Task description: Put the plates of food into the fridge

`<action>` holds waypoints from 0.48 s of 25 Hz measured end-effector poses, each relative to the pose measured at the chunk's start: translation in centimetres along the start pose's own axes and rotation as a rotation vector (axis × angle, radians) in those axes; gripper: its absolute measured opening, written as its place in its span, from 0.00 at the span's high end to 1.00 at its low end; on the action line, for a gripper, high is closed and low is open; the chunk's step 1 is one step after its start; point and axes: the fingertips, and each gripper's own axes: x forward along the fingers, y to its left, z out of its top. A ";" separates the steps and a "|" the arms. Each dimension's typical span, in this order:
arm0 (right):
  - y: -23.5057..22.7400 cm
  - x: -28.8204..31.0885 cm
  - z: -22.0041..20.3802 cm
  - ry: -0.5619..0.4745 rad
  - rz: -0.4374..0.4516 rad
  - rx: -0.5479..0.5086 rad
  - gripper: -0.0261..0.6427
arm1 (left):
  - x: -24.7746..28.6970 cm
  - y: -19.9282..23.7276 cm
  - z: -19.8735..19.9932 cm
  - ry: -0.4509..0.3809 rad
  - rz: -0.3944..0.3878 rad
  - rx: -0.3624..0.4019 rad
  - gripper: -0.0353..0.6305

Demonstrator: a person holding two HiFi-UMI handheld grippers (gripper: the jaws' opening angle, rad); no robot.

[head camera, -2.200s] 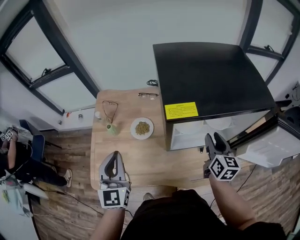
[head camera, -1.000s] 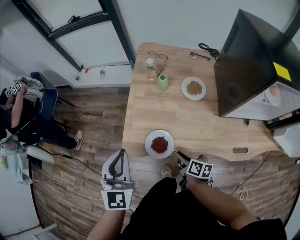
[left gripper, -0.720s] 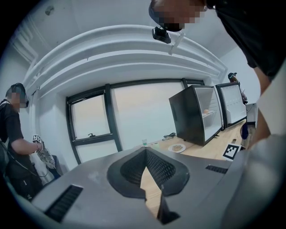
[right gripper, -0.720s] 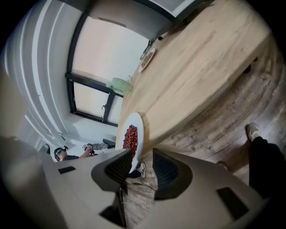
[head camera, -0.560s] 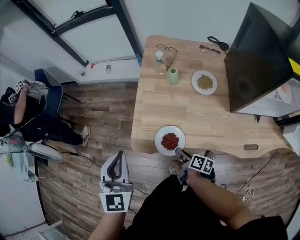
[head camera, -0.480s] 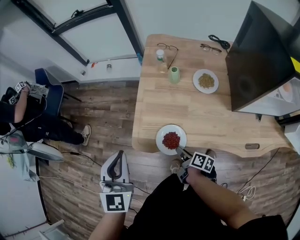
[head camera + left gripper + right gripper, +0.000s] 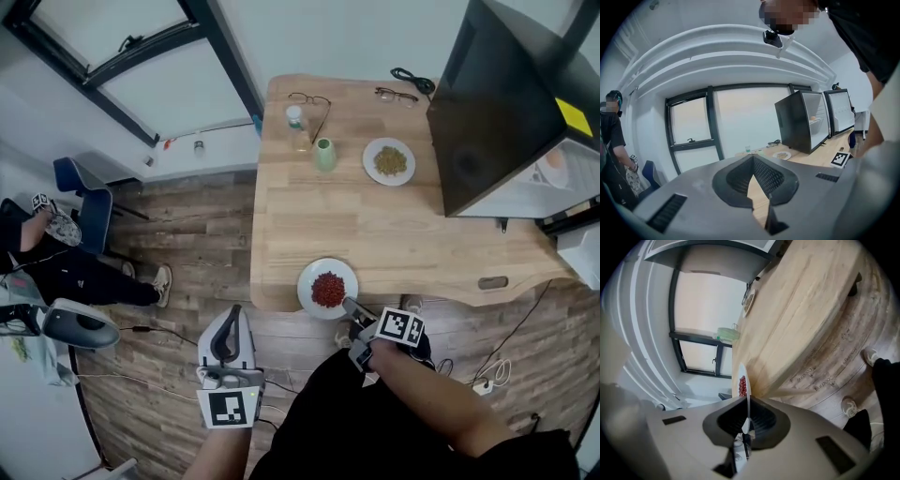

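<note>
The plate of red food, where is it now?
In the head view, the plate of red food sits at the near edge of the table, rim pinched by the right gripper.

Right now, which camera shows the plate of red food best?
The head view: the whole plate of red food sits at the near edge of the table, the right gripper at its rim. The right gripper view shows it edge-on between jaws that have just closed on it. The left gripper view misses it.
</note>
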 end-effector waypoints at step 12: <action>1.4 -6.9 6.4 -0.144 0.080 0.040 0.92 | 5.3 -7.1 2.8 -0.075 -0.189 0.047 0.94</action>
